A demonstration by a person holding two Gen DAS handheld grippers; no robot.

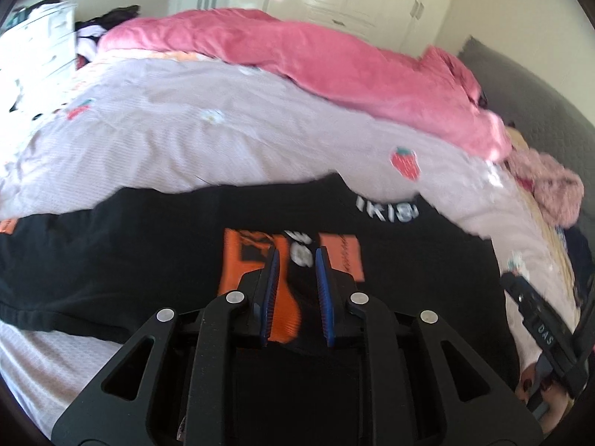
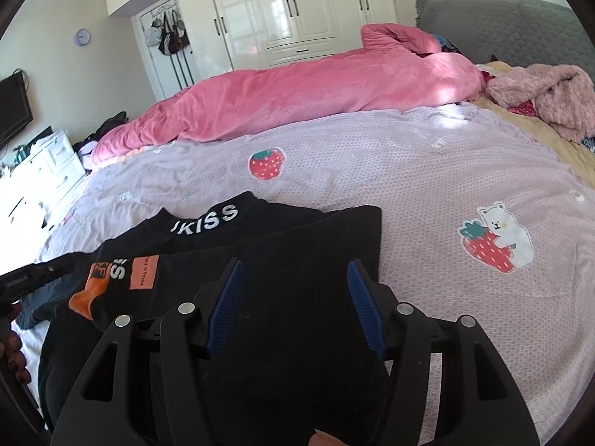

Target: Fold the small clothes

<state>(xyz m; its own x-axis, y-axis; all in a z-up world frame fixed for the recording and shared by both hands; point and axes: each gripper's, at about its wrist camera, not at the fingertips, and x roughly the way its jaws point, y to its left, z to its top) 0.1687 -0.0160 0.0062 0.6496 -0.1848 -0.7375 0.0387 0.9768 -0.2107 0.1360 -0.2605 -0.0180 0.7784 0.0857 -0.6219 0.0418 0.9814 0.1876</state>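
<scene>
One bed fills the room, its lilac strawberry-print cover [image 2: 372,171] backed by a pink duvet [image 2: 297,96] and white wardrobes [image 2: 282,7], bearing the black top [image 2: 282,245]; both grippers tilt downward over it, left gripper [image 1: 296,260] narrowly parted, right gripper [image 2: 295,271] wider, neither gripping.

— How does the left gripper [image 1: 295,256] stand?
— It points forward and down. Its blue pads [image 1: 324,271] sit close together with a narrow gap between them, tips leaning slightly inward, and whether they pinch anything cannot be told.
— And the right gripper [image 2: 295,271]?
— Also tilted downward, its pads [image 2: 362,293] spread wide apart and pressing on nothing.
— Are the hands visible?
— At the left edge of the right wrist view, fingers [image 2: 15,356] with dark nails curl around a handle. The left wrist view shows similar fingertips [image 1: 535,386] low on the right.
</scene>
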